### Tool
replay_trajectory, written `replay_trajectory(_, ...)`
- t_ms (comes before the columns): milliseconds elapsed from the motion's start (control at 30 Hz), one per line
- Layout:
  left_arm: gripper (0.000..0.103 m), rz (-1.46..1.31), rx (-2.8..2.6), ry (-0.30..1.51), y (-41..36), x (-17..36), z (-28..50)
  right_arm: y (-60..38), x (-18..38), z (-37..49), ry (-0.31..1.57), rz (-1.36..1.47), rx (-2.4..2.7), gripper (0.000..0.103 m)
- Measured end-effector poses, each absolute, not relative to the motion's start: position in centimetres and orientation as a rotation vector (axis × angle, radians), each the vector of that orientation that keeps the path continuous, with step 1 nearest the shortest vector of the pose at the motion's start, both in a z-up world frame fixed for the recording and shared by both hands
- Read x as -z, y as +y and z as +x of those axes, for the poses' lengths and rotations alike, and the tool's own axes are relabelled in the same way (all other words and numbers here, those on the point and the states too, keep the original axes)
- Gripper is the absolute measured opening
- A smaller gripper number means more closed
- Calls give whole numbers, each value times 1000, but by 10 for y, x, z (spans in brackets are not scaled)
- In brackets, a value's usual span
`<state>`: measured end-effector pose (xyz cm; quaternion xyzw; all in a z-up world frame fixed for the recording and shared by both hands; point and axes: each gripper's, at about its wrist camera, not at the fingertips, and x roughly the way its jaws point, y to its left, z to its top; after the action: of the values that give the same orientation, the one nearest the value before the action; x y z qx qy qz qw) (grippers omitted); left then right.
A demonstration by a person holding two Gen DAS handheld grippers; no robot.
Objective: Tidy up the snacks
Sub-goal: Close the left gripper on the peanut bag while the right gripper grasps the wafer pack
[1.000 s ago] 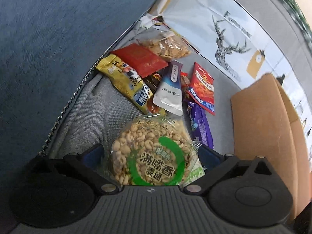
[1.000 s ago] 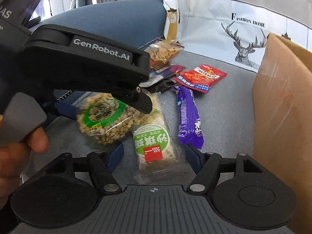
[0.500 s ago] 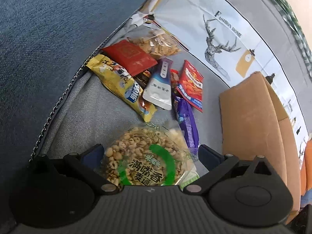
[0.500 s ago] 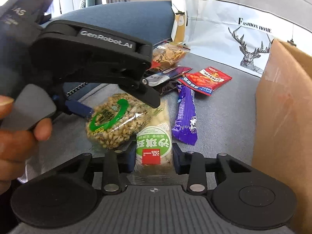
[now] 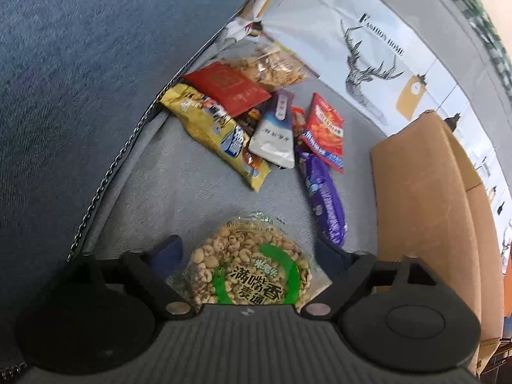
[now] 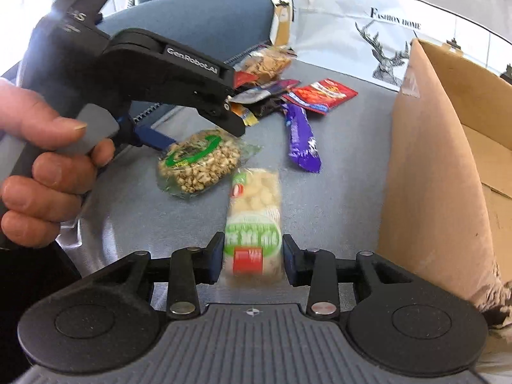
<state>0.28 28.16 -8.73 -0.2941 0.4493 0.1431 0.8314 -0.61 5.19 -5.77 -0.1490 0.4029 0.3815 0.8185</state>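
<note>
The grey sofa seat (image 6: 345,147) is hemmed in: a blue backrest (image 5: 80,64) rises along its far-left edge, a white deer-print cloth (image 6: 352,9) covers the back, and a tall open cardboard box (image 6: 448,160) stands along the right edge. Bare fabric lies in the middle, between the box wall and the snacks.

A heap of packets sits in the far corner where backrest and cloth meet: a clear bag of crackers (image 5: 272,67), a red packet (image 5: 227,88), a yellow packet (image 5: 217,134), a white pouch (image 5: 275,131) and a red-blue sachet (image 5: 326,128); what lies beneath them is hidden. A purple bar (image 6: 300,137) lies just nearer.

The left gripper (image 5: 246,252), held in a hand (image 6: 48,166), is closed on a round puffed-grain cake (image 6: 198,163) with a green ring label, its near part cut off in the left wrist view.

The right gripper (image 6: 252,256) has just been closing and now pinches a long clear rice-puff pack (image 6: 254,220) with a green-and-red label, mid-seat near the front edge. Its print is blurred.
</note>
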Motion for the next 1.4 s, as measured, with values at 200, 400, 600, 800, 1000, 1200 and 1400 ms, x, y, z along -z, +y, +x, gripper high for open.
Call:
replay_trajectory(200, 102, -519, -285, 1006, 268, 90, 11, 58, 65, 1, 836, -301, -827, 53)
replay_trajectory(400, 102, -406, -271, 1052, 253, 95, 19, 67, 80, 8, 867, -309, -808, 55)
replay_trajectory(600, 102, -348, -276, 1065, 245, 98, 19, 68, 82, 11, 858, -314, -800, 55)
replay_trajectory(800, 87, -250, -304, 1059, 234, 97, 21, 67, 81, 8, 844, -322, -790, 39)
replay_trajectory(1000, 85, -256, -294, 996, 234, 89, 17, 65, 79, 4, 818, -318, -788, 38)
replay_trajectory(1200, 85, -358, -285, 885, 244, 72, 6, 61, 68, -6, 755, -319, -791, 38)
replay_trajectory(1400, 85, -442, -270, 795, 250, 49, -3, 57, 46, -11, 695, -288, -785, 38)
